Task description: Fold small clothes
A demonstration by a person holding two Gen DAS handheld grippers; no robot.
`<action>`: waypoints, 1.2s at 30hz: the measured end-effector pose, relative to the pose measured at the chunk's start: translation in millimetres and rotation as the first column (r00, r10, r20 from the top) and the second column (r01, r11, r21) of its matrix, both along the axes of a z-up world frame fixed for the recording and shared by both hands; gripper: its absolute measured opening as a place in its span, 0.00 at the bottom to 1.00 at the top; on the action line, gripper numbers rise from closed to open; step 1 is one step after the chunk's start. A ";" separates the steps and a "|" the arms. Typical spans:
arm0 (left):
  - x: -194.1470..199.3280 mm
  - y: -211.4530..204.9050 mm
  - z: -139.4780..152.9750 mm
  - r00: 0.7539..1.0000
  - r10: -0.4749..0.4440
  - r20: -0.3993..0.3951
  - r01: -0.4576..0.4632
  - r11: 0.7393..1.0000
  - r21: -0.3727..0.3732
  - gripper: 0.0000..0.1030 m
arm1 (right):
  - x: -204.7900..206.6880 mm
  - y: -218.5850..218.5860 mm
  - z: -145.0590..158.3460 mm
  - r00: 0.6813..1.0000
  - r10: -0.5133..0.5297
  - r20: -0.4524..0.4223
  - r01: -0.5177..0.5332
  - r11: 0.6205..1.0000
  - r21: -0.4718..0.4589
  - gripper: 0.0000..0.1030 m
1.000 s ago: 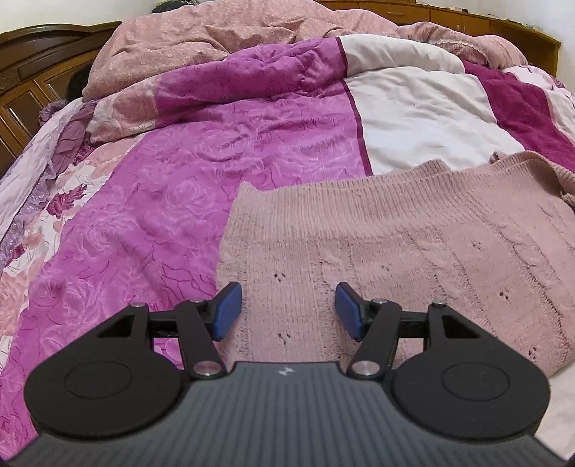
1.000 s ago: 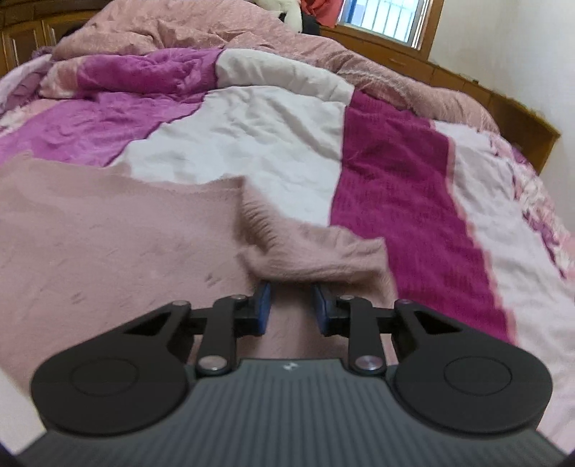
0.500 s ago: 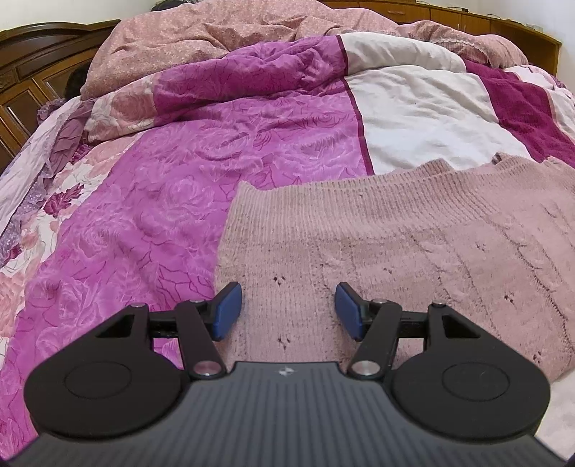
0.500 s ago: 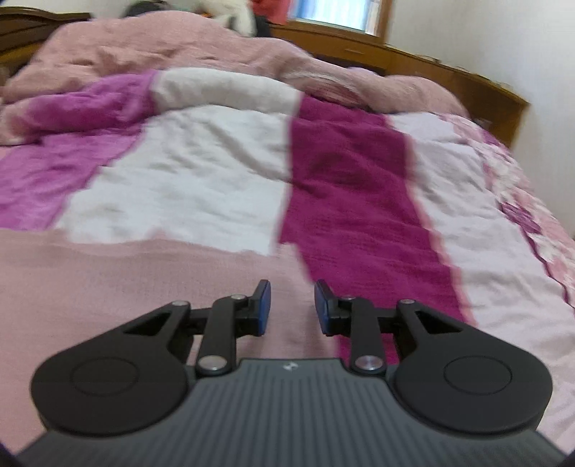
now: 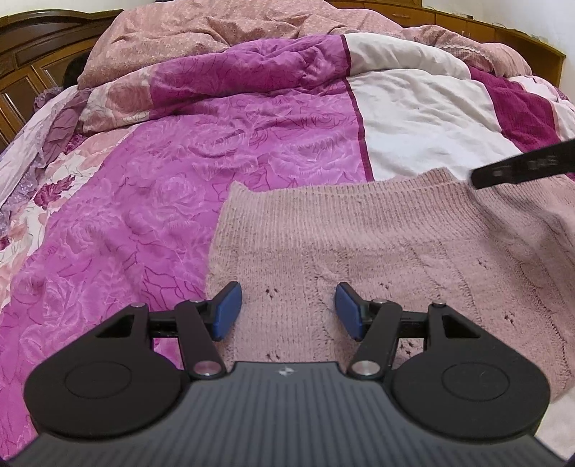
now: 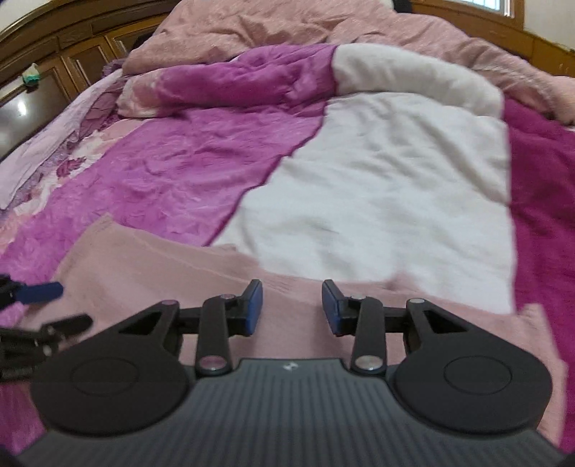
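- Just one garment shows: a pink knit sweater [image 5: 377, 258], spread flat on the bed [image 5: 431, 118] at its near edge.
- Two grippers are in view, each with two blue pads.
- Left gripper [image 5: 287, 310] hovers over the sweater's left part, jaws fairly wide, nothing between the pads; the left pad sits above the sweater's left edge.
- Right gripper [image 6: 291, 307] hangs over the sweater near its far edge, jaws narrower but parted and just opened further, nothing between them; this view is blurred.
- In the left view, a dark finger of the right gripper juts in from the right edge above the sweater's far right part.
- One quilt [image 5: 251, 151] covers the bed in bands: floral, purple, white, magenta.
- One pink duvet [image 5: 222, 32] lies heaped along the bed's far end.
- Sweater's far hem runs across the purple and white bands; its left edge lies on the purple.
- Open bed surface lies left of and beyond the sweater, up to the heaped bedding.
- Wooden cabinets [image 6: 54, 68] stand past the bed's left side, a wooden frame [image 5: 521, 39] at the far right.
- No writing can be read; each gripper body bears a small pale mark.
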State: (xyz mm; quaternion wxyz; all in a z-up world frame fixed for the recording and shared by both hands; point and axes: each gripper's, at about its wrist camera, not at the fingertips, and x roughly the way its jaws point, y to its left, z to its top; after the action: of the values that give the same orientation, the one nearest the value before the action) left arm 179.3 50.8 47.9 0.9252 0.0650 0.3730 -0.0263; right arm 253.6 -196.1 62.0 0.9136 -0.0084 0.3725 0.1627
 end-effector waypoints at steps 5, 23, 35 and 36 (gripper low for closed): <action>1.7 -0.4 -0.8 1.000 0.002 0.001 -0.002 1.000 -0.003 0.64 | 14.5 25.2 -14.6 1.000 0.022 -0.020 -0.022 1.000 -0.015 0.37; 0.1 0.5 -6.4 1.000 -0.003 0.016 0.003 1.000 -0.005 0.67 | -15.0 3.2 -3.5 0.973 -0.169 0.156 0.172 0.985 -0.008 0.14; -1.3 1.2 -1.9 1.000 0.016 0.012 -0.016 1.000 -0.010 0.68 | -13.3 9.6 -29.1 0.987 -0.139 0.079 0.140 0.990 -0.005 0.12; -2.5 1.8 -0.3 1.000 0.015 0.010 -0.015 1.000 -0.014 0.68 | -15.9 4.7 -25.3 0.981 -0.168 0.094 0.168 0.986 0.010 0.13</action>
State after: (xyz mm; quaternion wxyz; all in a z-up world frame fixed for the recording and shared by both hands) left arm 176.8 52.6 47.6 0.9277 0.0558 0.3685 -0.0219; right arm 237.8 -191.4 36.6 0.9407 0.0164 0.3280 0.0848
